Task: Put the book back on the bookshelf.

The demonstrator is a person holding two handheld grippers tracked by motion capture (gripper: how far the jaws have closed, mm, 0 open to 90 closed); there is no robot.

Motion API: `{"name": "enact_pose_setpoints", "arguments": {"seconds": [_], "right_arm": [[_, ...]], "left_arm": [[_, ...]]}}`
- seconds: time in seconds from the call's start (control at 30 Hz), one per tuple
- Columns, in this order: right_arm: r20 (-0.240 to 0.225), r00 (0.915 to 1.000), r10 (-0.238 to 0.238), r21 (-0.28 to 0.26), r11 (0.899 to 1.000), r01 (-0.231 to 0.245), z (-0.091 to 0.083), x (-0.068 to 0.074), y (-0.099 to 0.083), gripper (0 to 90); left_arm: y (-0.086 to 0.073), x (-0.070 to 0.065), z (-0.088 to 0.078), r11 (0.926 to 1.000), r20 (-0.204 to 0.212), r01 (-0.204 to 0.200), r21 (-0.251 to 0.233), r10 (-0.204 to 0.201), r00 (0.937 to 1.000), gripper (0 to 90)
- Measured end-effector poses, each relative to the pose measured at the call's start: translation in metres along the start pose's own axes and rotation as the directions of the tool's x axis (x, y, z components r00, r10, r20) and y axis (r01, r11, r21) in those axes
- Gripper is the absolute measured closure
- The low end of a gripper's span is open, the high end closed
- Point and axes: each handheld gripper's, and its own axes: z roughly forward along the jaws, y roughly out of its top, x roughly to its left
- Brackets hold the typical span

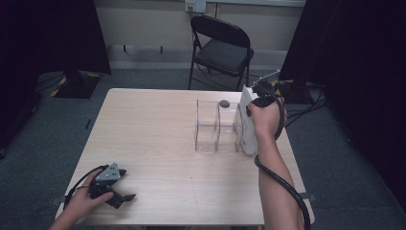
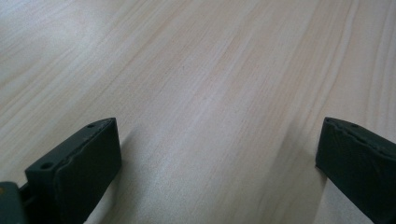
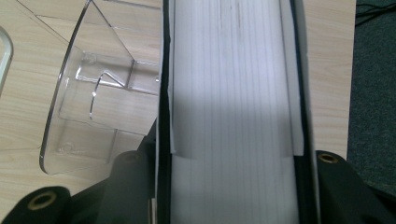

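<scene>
A white book (image 1: pixel 246 123) stands upright on its edge at the right end of a clear acrylic rack (image 1: pixel 215 127) with dividers. My right gripper (image 1: pixel 252 103) comes down on it from above, shut on the book. In the right gripper view the book's page edges (image 3: pixel 233 93) run between the two black jaws of the right gripper (image 3: pixel 233 186), and a clear divider (image 3: pixel 93 107) curves off to their left. Whether the book is inside the last slot or just beside it I cannot tell. My left gripper (image 1: pixel 127 184) lies on the table's near left, open, with bare wood between the jaws of the left gripper (image 2: pixel 219 158).
The light wooden table (image 1: pixel 158 143) has its right edge close beside the book. A small dark grey oval thing (image 1: pixel 224 103) lies just behind the rack. A black folding chair (image 1: pixel 222 48) stands beyond the far edge, with dark curtains on both sides.
</scene>
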Motion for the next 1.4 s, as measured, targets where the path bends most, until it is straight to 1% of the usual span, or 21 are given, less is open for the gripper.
{"name": "enact_pose_setpoints", "arguments": {"seconds": [0.07, 0.1, 0.13, 0.17, 0.2, 0.23, 0.3, 0.37, 0.47, 0.6, 0.7, 0.77, 0.83, 0.87, 0.9, 1.0, 1.03, 1.13, 1.27, 1.3, 1.4], "right_arm": [[0.002, 1.0000, 0.000, -0.001, 1.000, 0.000, 0.003, 0.001, -0.002, 51.8], [0.004, 0.9999, -0.014, -0.003, 1.000, 0.014, 0.004, 0.000, -0.004, 51.6], [-0.002, 0.9998, -0.017, -0.010, 1.000, 0.017, 0.003, 0.000, -0.005, 51.4], [-0.004, 0.9999, -0.017, -0.003, 1.000, 0.017, 0.003, 0.000, -0.005, 51.2], [-0.006, 0.9998, -0.017, -0.001, 1.000, 0.017, 0.003, 0.000, -0.005, 51.0], [-0.005, 0.9998, -0.017, 0.001, 1.000, 0.017, 0.003, -0.001, -0.005, 50.7], [-0.014, 0.9999, -0.009, 0.007, 1.000, 0.009, 0.003, -0.002, -0.005, 50.1], [-0.014, 0.9999, -0.010, 0.028, 1.000, 0.011, 0.002, -0.004, -0.004, 49.1], [-0.030, 0.9995, 0.010, 0.034, 0.999, -0.009, 0.000, -0.006, -0.004, 47.1], [-0.034, 0.9994, 0.007, 0.064, 0.998, -0.005, -0.001, -0.008, -0.006, 43.0], [-0.047, 0.9989, 0.011, 0.057, 0.998, -0.008, -0.004, -0.010, -0.008, 42.6], [-0.051, 0.9985, 0.017, 0.063, 0.998, -0.014, -0.006, -0.011, -0.008, 41.6], [-0.067, 0.9975, 0.022, 0.071, 0.997, -0.018, -0.007, -0.013, -0.009, 39.6], [-0.067, 0.9972, 0.032, 0.078, 0.997, -0.027, -0.008, -0.013, -0.009, 39.5], [-0.064, 0.9976, 0.028, 0.073, 0.997, -0.023, -0.009, -0.014, -0.010, 39.2], [-0.080, 0.9959, 0.043, 0.057, 0.998, -0.039, -0.011, -0.015, -0.012, 38.6], [-0.085, 0.9950, 0.052, 0.057, 0.997, -0.048, -0.012, -0.015, -0.013, 38.6], [-0.097, 0.9936, 0.058, 0.065, 0.997, -0.052, -0.013, -0.017, -0.015, 38.1], [-0.088, 0.9949, 0.048, 0.063, 0.997, -0.042, -0.015, -0.017, -0.017, 36.7], [-0.094, 0.9946, 0.044, 0.070, 0.997, -0.037, -0.015, -0.016, -0.018, 36.2], [-0.084, 0.9962, 0.024, 0.076, 0.997, -0.018, -0.014, -0.014, -0.021, 34.0]], "left_arm": [[0.000, 0.000, 0.000, 1.0000, -0.001, 0.001, 0.000, -0.001, 1.0000, 0.0], [0.000, 0.000, 0.000, 1.0000, 0.000, 0.005, -0.001, -0.005, 1.0000, 0.0], [0.000, 0.000, 0.000, 1.0000, 0.000, 0.005, -0.001, -0.005, 1.0000, 0.0], [-0.001, -0.001, 0.001, 0.9999, -0.003, 0.009, -0.014, -0.009, 1.0000, 0.0], [0.000, 0.000, 0.000, 1.0000, -0.001, 0.005, 0.000, -0.005, 1.0000, 0.0], [0.000, 0.000, 0.000, 1.0000, -0.001, 0.006, -0.001, -0.006, 1.0000, 0.0], [0.000, 0.000, 0.000, 1.0000, -0.002, 0.002, 0.000, -0.002, 1.0000, 0.0], [0.000, 0.000, 0.000, 1.0000, 0.000, 0.000, 0.000, 0.000, 1.0000, 0.0], [0.000, 0.000, 0.000, 1.0000, -0.001, 0.002, -0.001, -0.002, 1.0000, 0.0], [0.000, 0.000, 0.000, 1.0000, 0.000, 0.001, -0.001, -0.001, 1.0000, 0.0], [0.000, 0.000, 0.000, 1.0000, 0.000, 0.000, 0.000, 0.000, 1.0000, 0.0], [0.000, 0.000, 0.000, 1.0000, 0.001, 0.001, 0.000, -0.001, 1.0000, 0.0], [0.000, 0.000, 0.000, 1.0000, 0.001, 0.001, 0.000, -0.001, 1.0000, 0.0], [0.000, 0.000, 0.000, 1.0000, 0.000, 0.000, 0.000, 0.000, 1.0000, 0.0], [0.000, 0.000, 0.000, 1.0000, 0.001, 0.001, 0.000, -0.001, 1.0000, 0.0], [0.000, 0.000, 0.000, 1.0000, 0.000, 0.001, 0.000, -0.001, 1.0000, 0.0], [0.000, 0.000, 0.000, 1.0000, 0.001, 0.001, 0.000, -0.001, 1.0000, 0.0], [0.000, 0.000, 0.000, 1.0000, 0.000, 0.000, 0.001, 0.000, 1.0000, 0.0], [0.000, 0.000, 0.000, 1.0000, 0.000, -0.005, 0.004, 0.005, 1.0000, 0.0], [0.000, 0.000, 0.000, 1.0000, 0.000, -0.003, 0.004, 0.003, 1.0000, 0.0], [0.000, 0.000, 0.000, 1.0000, -0.001, 0.005, -0.001, -0.005, 1.0000, 0.0]]}}
